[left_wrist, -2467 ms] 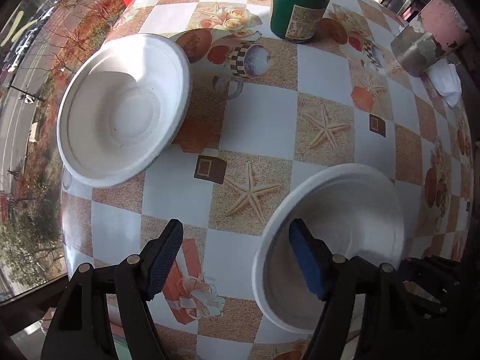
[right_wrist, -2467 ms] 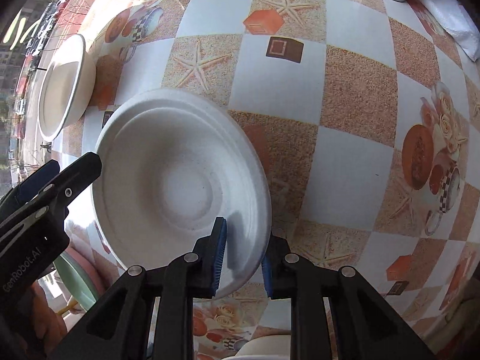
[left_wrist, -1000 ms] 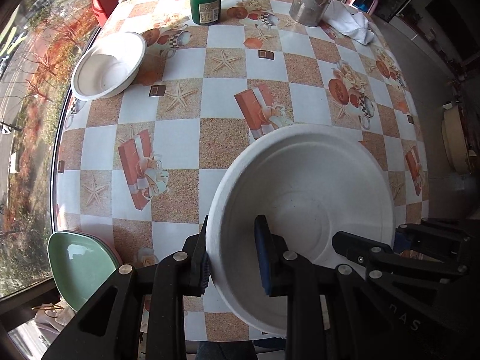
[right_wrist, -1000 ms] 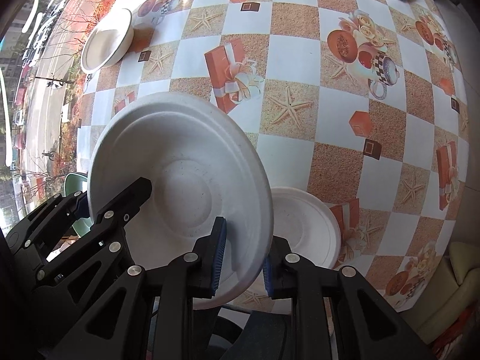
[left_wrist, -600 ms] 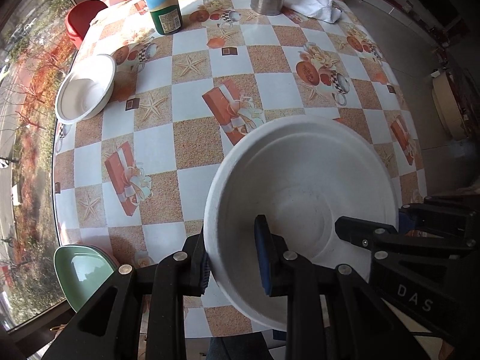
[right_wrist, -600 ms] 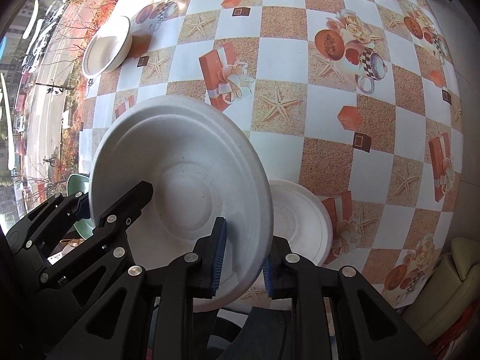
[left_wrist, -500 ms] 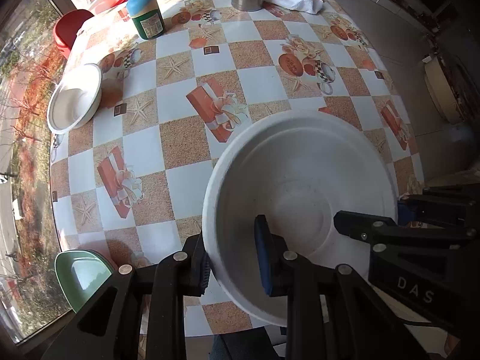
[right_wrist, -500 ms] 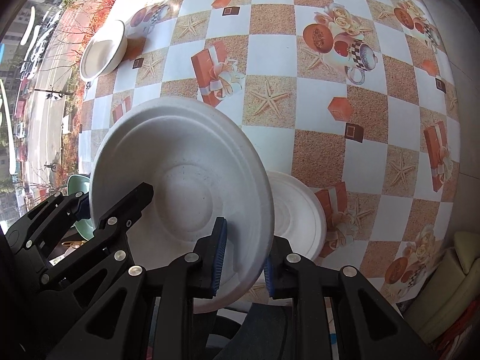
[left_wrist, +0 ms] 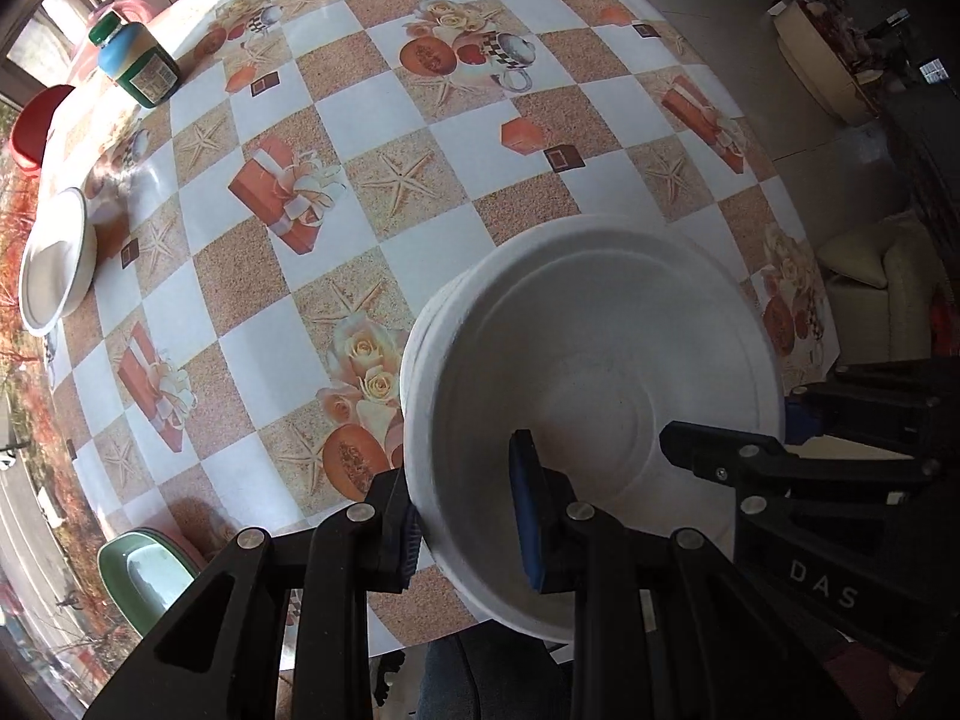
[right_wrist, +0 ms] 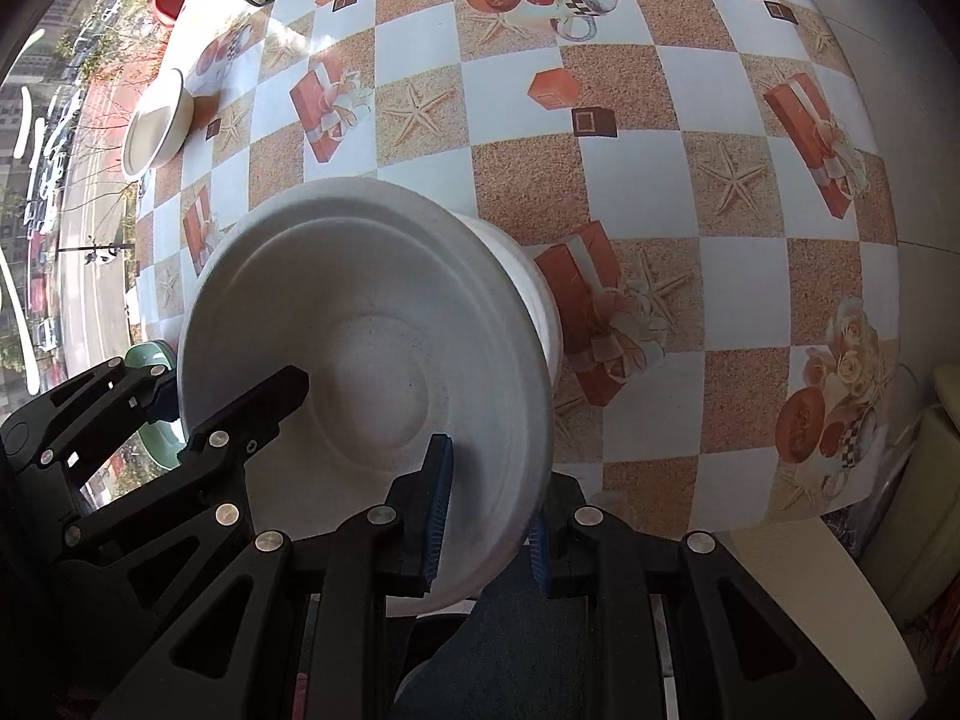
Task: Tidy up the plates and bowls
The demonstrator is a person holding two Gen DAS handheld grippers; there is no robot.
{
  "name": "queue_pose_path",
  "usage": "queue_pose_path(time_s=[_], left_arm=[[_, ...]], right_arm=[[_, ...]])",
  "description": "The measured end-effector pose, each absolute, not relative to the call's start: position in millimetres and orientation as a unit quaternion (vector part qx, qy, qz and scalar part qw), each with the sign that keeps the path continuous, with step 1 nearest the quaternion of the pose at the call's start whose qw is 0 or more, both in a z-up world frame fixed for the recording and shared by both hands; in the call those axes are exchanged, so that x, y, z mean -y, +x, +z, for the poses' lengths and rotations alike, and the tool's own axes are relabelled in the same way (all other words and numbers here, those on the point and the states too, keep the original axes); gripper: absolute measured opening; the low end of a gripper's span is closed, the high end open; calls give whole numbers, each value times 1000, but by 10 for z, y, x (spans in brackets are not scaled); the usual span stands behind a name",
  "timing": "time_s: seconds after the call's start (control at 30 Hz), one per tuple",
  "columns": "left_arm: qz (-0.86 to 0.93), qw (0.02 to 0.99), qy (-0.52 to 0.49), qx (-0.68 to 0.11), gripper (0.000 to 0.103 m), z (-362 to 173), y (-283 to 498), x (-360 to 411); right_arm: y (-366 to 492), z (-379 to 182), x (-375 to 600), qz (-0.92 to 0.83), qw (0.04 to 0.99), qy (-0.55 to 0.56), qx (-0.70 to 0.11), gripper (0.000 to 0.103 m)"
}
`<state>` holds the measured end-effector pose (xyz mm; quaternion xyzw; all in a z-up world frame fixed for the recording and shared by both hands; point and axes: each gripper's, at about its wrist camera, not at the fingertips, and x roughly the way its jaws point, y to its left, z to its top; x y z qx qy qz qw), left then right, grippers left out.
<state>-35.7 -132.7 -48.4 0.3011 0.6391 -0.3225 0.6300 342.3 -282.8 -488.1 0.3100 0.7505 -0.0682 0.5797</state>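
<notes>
Two tools, left (left_wrist: 468, 519) and right (right_wrist: 489, 507), clamp one white bowl (left_wrist: 600, 372); second bowl (left_wrist: 54, 264) far-left.

- you're over a round table (left_wrist: 384, 120) covered in a checked oilcloth of white and sandy-orange squares, printed with starfish, gift boxes and roses.
- to your left, a window (right_wrist: 48, 120) looks down on a street with trees.
- sunlight glares across the far cloth.
- a pale tiled floor (left_wrist: 798, 108) lies to the right, with a cream cushioned seat (left_wrist: 870, 294) beside the table.
</notes>
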Motion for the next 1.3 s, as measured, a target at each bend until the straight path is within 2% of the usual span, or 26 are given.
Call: queue_pose_path(time_s=[0.13,0.23,0.27,0.33,0.37,0.4,0.43,0.47,0.83,1.03,1.3], left_arm=[[-314,627,310,-642,29,-581,-337,1322],[-290,622,320,-653,52,-698,-283,1275],[-279,624,326,-653,64,-716,-258,1241],[-263,635,328,-648,72,-705,-187,1153],[-259,639,323,-648,78,-689,-143,1100],[-253,644,314,-650,80,-669,-86,1035],[-247,650,304,-652,80,-647,-29,966],[-241,653,296,-655,80,-631,22,902],[-181,705,221,-650,80,-299,689,318],[-127,739,179,-636,80,-139,1363,-73],[-40,765,134,-629,80,-239,2325,-618]], right_arm=[[3362,-4957,2851,-77,578,324,-745,25],[3394,-5032,2843,-79,582,323,-742,25],[3402,-5060,2833,-78,585,320,-741,25],[3431,-5131,2797,-74,580,305,-752,28],[3432,-5154,2792,-78,574,291,-762,49],[3420,-5162,2801,-87,572,282,-765,62],[3408,-5161,2816,-96,572,272,-768,85],[3384,-5141,2839,-101,576,269,-766,88],[3554,-4983,3106,-127,573,292,-755,88],[4253,-4850,2808,-83,601,272,-747,88],[5351,-4830,2069,-41,633,242,-734,88]])
